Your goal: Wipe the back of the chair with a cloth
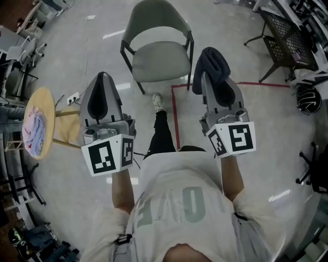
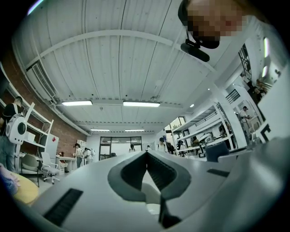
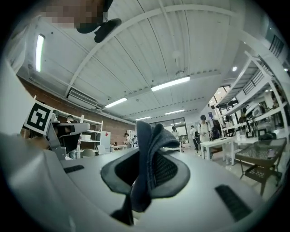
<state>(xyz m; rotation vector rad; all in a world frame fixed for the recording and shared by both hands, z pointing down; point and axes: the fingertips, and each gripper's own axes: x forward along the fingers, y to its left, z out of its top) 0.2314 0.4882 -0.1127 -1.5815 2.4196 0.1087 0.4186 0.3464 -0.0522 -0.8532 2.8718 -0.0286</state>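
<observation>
Seen from above, a person stands on a grey floor holding a hand-held gripper in each hand. At far left is a small round wooden tabletop [image 1: 49, 95] with a pale pink and lilac bundle of fabric [image 1: 34, 130] lying on it. Next comes the left hand-held gripper [image 1: 103, 77], raised in front of the body. Its jaws are pressed together at the tips with nothing between them. In the middle, beyond the person's shoe [image 1: 158, 101], stands a grey-green chair [image 1: 159, 59] with dark legs. Its seat faces the person and its curved back [image 1: 156, 13] is on the far side. A red tape line [image 1: 175, 115] runs along the floor just to the right of the shoe. The right hand-held gripper [image 1: 206, 81] pinches a dark blue cloth [image 1: 212, 62], which bunches up above its jaws. The cloth is near the chair's front right corner, well short of the back.
</observation>
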